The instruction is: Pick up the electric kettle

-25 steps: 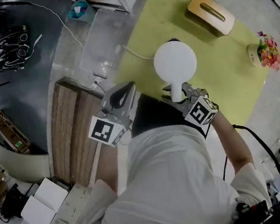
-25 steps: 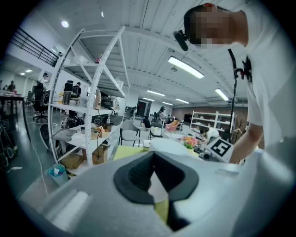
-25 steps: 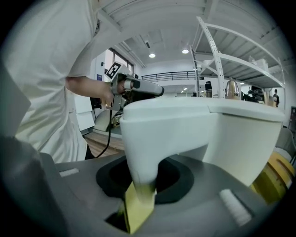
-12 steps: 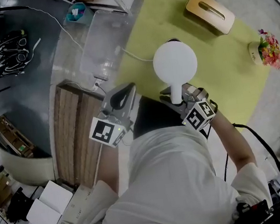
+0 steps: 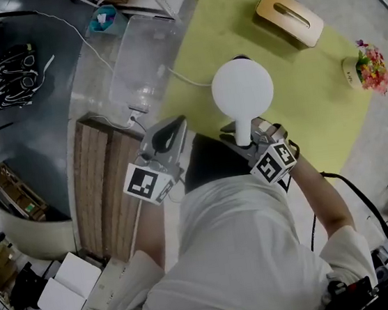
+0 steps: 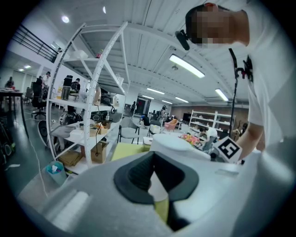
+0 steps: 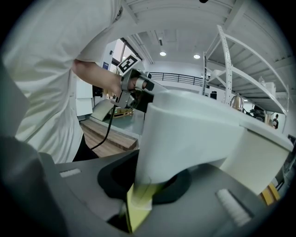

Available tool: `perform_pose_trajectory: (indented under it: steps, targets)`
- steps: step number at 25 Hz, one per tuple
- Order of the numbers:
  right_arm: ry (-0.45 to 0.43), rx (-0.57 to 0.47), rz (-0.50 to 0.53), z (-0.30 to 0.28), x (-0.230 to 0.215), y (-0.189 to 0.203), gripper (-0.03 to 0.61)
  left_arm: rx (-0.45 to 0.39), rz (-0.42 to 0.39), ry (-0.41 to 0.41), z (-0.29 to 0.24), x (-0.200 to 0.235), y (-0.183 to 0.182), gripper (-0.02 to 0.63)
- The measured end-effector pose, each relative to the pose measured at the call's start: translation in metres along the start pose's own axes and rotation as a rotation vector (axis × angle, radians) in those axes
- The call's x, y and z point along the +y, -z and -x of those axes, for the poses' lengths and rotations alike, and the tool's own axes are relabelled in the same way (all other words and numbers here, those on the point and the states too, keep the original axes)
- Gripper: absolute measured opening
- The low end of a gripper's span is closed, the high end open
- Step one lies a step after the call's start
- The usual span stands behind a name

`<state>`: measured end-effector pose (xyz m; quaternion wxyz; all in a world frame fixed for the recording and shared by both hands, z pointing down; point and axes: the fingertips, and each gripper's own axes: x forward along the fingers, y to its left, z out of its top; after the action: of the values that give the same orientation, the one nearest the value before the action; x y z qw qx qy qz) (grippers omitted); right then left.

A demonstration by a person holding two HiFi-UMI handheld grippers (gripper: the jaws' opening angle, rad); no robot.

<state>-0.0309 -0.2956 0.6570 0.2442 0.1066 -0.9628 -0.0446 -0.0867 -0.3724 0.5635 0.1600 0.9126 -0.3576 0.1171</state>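
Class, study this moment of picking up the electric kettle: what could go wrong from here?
1. The right gripper, whose jaws have just been closing on the handle of the electric kettle, holds it at one side only; the body may tilt or slip when lifted.
2. The white cord trailing across the yellow mat may tug or snag.

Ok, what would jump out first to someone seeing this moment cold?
The white kettle with its round lid stands in the middle of the yellow-green mat. The right gripper has just been closing its fingers, which now clamp the kettle's handle. The left gripper hangs open and empty to the kettle's left, at the mat's edge.
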Motion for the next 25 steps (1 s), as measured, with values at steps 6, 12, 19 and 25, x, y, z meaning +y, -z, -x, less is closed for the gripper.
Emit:
perform_pose_trajectory:
  steps: [6,12,19,25]
  targets:
    - [0.011,0.007,0.024,-0.002,0.004,-0.006,0.063,-0.004,0.003,-0.003,0.005,0.001,0.002,0.003]
    - [0.010,0.011,-0.005,0.003,0.009,-0.013,0.063,-0.014,0.004,-0.001,0.011,0.000,-0.004,0.004]
    - [0.041,0.020,-0.010,0.009,0.011,-0.021,0.063,-0.020,0.001,0.015,0.017,-0.005,-0.010,0.004]
    - [0.065,0.021,-0.021,0.016,0.010,-0.029,0.064,-0.022,-0.007,0.032,0.018,-0.010,-0.017,0.003]
